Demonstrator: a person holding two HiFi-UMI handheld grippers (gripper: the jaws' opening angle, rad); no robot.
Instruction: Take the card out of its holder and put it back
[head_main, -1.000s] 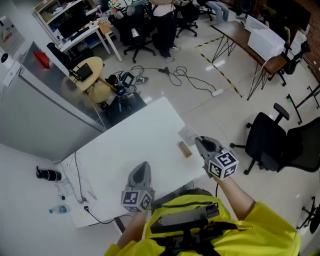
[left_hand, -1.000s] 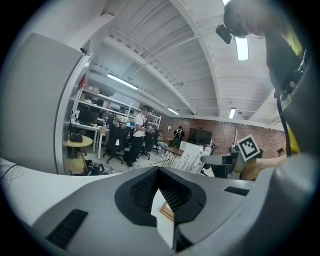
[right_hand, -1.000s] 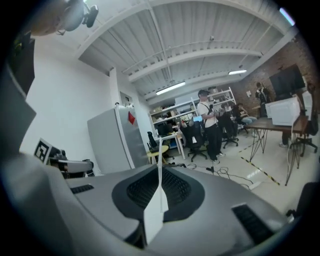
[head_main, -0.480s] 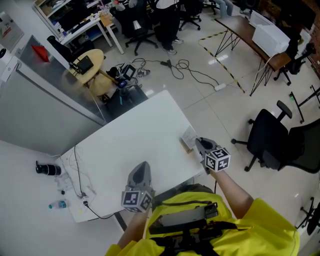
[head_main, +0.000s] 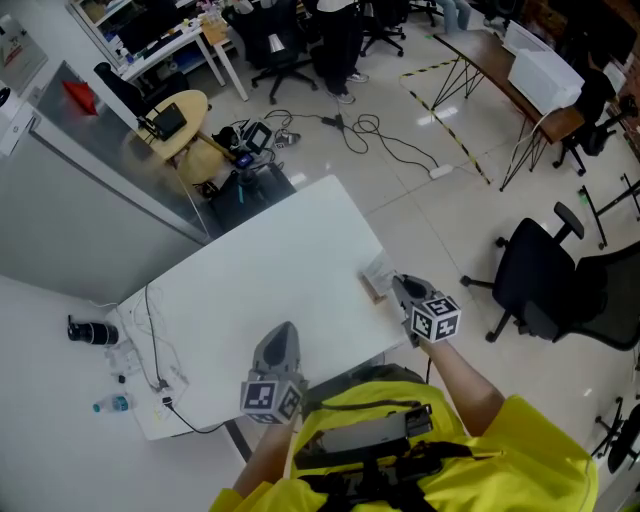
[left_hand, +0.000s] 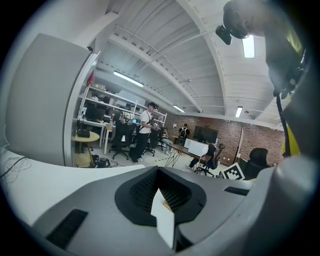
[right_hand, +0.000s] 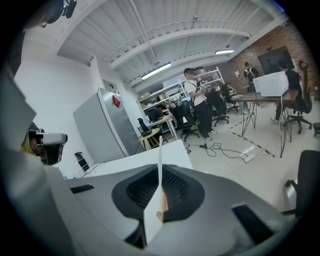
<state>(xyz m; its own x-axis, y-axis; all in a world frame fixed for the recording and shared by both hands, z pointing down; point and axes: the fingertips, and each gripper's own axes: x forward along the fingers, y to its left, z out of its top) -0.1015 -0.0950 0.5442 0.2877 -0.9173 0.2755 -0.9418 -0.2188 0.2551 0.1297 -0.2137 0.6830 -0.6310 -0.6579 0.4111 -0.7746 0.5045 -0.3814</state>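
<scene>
Between the clenched jaws of my right hand-held gripper (head_main: 399, 284) the card (right_hand: 160, 150) stands edge-on, seated in its holder (head_main: 373, 292) by the desk (head_main: 260, 290) edge, so a skewed pull could drag the holder off while my left hand-held gripper (head_main: 284, 332) sits closed and empty.

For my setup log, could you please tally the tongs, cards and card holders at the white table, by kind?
tongs: 2, the left tongs and the right tongs
card: 1
wooden holder: 1
total: 4
</scene>
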